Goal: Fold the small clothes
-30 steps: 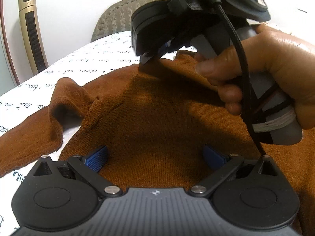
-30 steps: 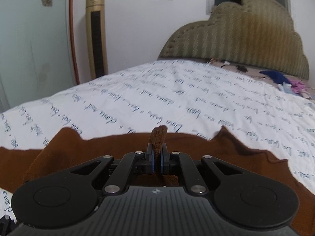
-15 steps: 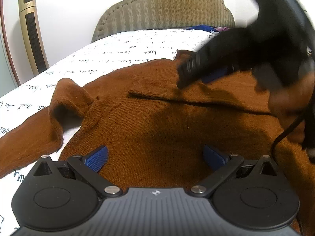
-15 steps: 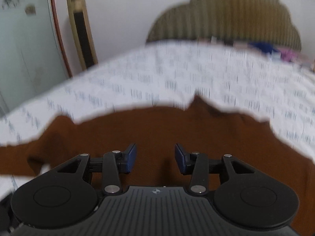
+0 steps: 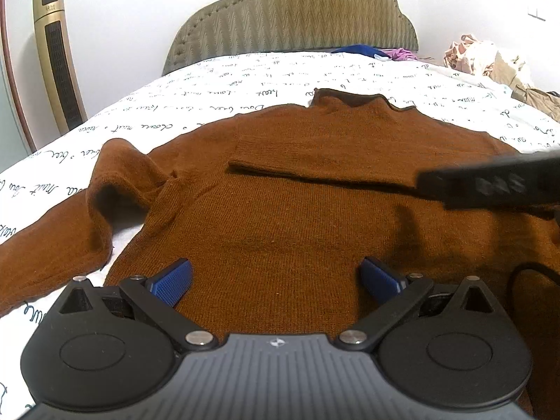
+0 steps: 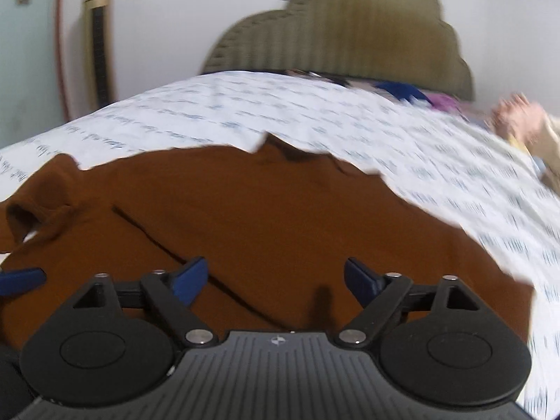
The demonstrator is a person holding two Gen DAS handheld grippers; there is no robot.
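Note:
A brown knit sweater (image 5: 297, 210) lies flat on the bed, collar (image 5: 350, 99) toward the headboard. Its right sleeve (image 5: 315, 166) is folded across the chest; its left sleeve (image 5: 52, 245) trails out to the left, bunched at the shoulder. My left gripper (image 5: 276, 278) is open and empty over the sweater's lower part. My right gripper (image 6: 274, 280) is open and empty above the sweater (image 6: 262, 217), and shows as a blurred dark bar at the right in the left wrist view (image 5: 490, 185). One left fingertip (image 6: 21, 278) shows at the left edge of the right wrist view.
The bed has a white sheet with script print (image 5: 245, 80) and a padded olive headboard (image 5: 290, 10). Blue and purple clothes (image 5: 378, 52) lie near the headboard. Crumpled bags (image 5: 490, 59) sit at the far right. A gold tower fan (image 5: 59, 59) stands by the left wall.
My right gripper has let go of the sleeve cuff, opened, and pulled back to the right. The sleeve now lies folded across the chest. My left gripper has stayed put.

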